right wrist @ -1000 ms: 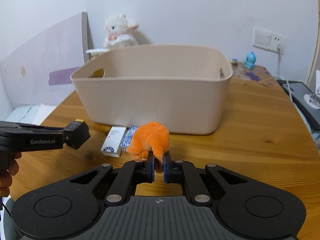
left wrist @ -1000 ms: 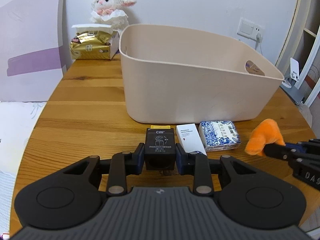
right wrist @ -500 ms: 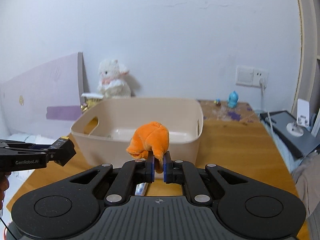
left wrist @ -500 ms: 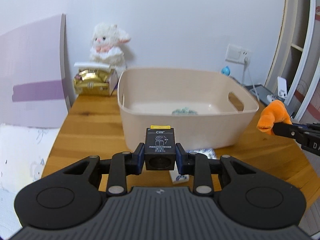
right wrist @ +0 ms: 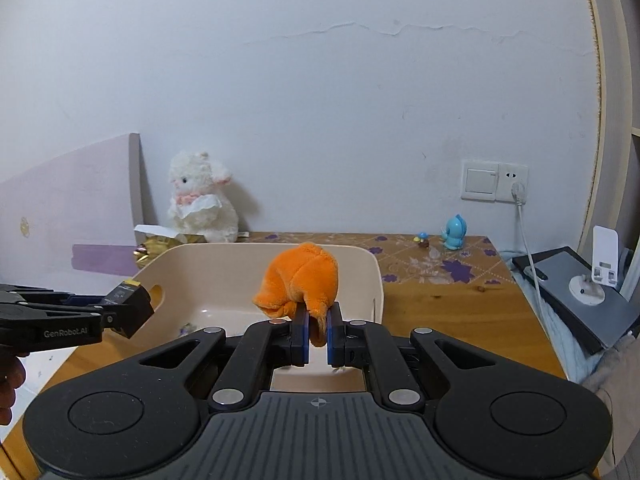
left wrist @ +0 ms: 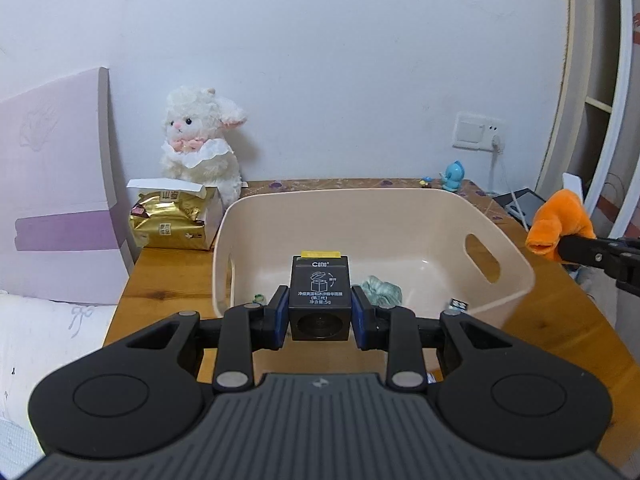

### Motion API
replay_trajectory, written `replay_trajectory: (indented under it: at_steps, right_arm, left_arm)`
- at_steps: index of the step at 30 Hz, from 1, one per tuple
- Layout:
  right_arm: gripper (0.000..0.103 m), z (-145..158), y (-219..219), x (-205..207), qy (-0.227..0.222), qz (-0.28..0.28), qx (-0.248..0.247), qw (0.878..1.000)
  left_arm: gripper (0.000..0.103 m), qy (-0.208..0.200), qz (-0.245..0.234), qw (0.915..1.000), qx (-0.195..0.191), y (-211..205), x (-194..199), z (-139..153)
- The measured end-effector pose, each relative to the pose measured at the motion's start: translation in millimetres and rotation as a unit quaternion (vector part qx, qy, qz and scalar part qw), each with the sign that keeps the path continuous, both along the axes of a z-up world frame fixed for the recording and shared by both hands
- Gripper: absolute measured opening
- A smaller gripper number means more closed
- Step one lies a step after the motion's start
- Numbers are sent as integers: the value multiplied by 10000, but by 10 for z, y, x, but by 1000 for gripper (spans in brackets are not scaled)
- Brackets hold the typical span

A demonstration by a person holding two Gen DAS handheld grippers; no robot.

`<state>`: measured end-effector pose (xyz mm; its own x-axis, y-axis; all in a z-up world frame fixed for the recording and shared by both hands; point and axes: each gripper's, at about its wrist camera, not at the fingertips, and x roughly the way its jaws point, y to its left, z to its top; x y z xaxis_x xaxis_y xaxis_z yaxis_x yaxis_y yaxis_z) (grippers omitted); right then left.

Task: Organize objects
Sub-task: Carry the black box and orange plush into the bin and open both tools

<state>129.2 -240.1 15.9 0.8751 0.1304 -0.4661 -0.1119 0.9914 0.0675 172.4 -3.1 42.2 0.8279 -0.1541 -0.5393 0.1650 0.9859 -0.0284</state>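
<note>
Beige plastic bin (left wrist: 516,276) now shows its inside, both grippers having risen: left gripper (left wrist: 320,312) clamps a small black box (left wrist: 320,284), right gripper (right wrist: 318,330) pinches an orange plush toy (right wrist: 300,280) above the bin's near rim. Only the left view shows a green scrunchie (left wrist: 380,290) on the bin floor.

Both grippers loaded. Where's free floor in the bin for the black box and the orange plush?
Bin floor is bare through the middle and back, up to the far wall and the handle-slot side. Crowded along the near wall: teal scrunchie, plus small bits near the left corner. Outside, the wooden table right of the bin is bare up to the patterned mat.
</note>
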Motion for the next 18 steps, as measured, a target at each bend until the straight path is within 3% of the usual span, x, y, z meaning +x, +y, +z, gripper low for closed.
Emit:
replay_trajectory:
  at_steps: [9, 18]
  right_arm:
    - [8, -385, 86, 594, 551, 37, -164, 9983]
    - [10, -638, 170, 818, 939, 133, -259, 9952]
  left_arm:
    - [34, 467, 182, 9987, 134, -183, 615, -293]
    - [34, 959, 320, 9944, 308, -228, 934, -614]
